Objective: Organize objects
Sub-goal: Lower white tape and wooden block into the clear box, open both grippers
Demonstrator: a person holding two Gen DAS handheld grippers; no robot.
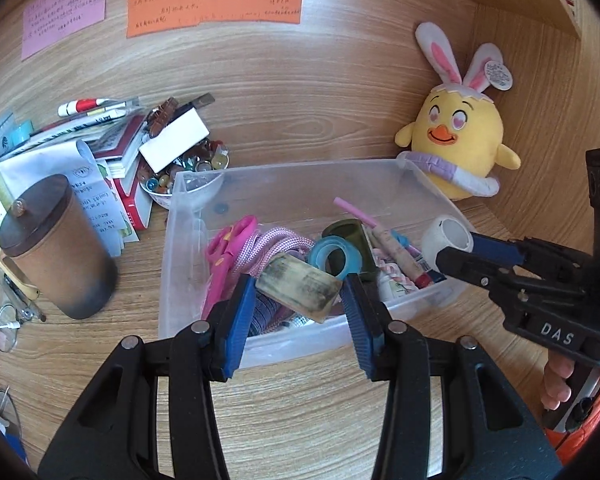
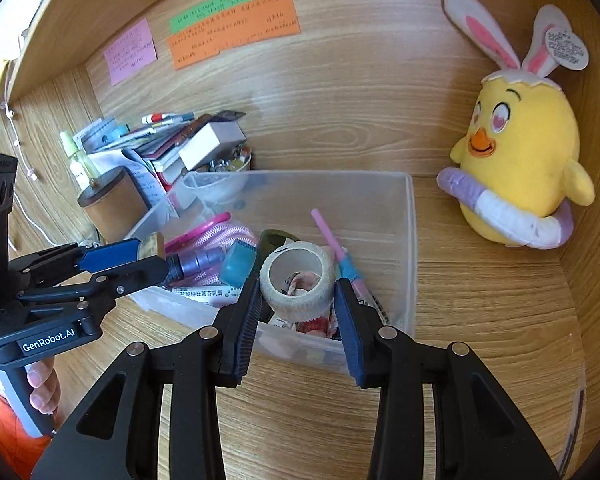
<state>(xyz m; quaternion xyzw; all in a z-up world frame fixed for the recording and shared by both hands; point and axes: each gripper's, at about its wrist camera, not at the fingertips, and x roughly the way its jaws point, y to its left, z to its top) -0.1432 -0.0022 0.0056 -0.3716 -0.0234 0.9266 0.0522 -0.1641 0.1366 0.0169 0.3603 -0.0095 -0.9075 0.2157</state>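
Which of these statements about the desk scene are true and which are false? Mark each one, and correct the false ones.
1. The left gripper holds a worn wooden block. True.
2. The right gripper is empty. False: it grips a white tape roll.
3. The clear plastic bin contains pink scissors. True.
4. The yellow plush chick lies inside the bin. False: it stands on the desk outside it.

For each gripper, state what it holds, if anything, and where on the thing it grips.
Left gripper: a worn block, clamped across its ends. Right gripper: a white tape roll, pinched across its outer sides.
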